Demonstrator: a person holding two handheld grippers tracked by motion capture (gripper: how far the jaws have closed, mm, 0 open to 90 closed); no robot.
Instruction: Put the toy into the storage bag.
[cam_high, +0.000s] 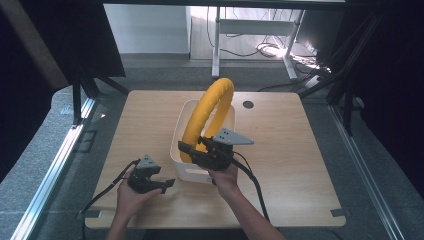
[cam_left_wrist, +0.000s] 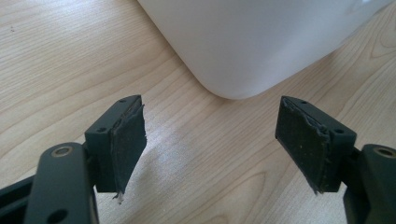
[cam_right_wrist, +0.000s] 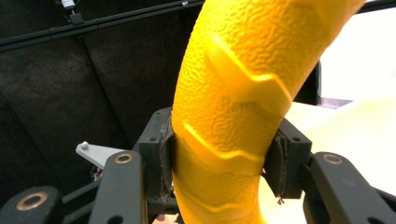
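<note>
I see the yellow curved tube (cam_high: 207, 112) arching up out of the white bin (cam_high: 181, 167), which sits near the middle of the bench (cam_high: 300, 165). My right tongs (cam_high: 192, 150) are clenched around the tube's lower end, at the bin's near rim. My left tongs (cam_high: 167, 184) rest released on the bench just beside the bin's near-left corner, gripping nothing.

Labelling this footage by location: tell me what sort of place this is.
Probably a lab recording station: a wooden table ringed by black curtains, cables on the floor behind, and camera-bearing handheld grippers, right gripper and left gripper.
</note>
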